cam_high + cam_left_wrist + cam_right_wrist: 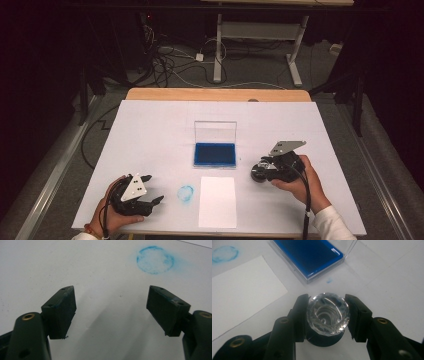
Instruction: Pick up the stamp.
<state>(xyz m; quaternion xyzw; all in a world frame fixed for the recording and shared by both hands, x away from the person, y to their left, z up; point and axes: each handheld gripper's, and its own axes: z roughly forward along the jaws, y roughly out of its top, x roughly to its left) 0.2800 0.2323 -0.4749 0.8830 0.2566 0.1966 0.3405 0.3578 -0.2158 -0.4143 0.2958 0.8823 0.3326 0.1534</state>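
Observation:
A stamp [328, 315] with a clear faceted knob and a black base stands on the white table, right of centre [258, 173]. My right gripper [327, 301] is shut on the knob, one jaw on each side [261, 169]. An open ink pad [215, 154] with a deep blue surface lies just beyond it [309, 255], its clear lid [215, 131] upright behind. A blank white paper sheet [217, 201] lies in front of the pad [239, 292]. My left gripper [154, 188] rests near the front left, open and holding nothing [113, 293].
A smeared blue ring mark [186, 193] is on the table between the left gripper and the paper [155, 260]. A small blue speck [329, 280] sits by the pad. The white tabletop [150, 130] ends at a wooden strip [215, 94]; cables and desk legs lie beyond.

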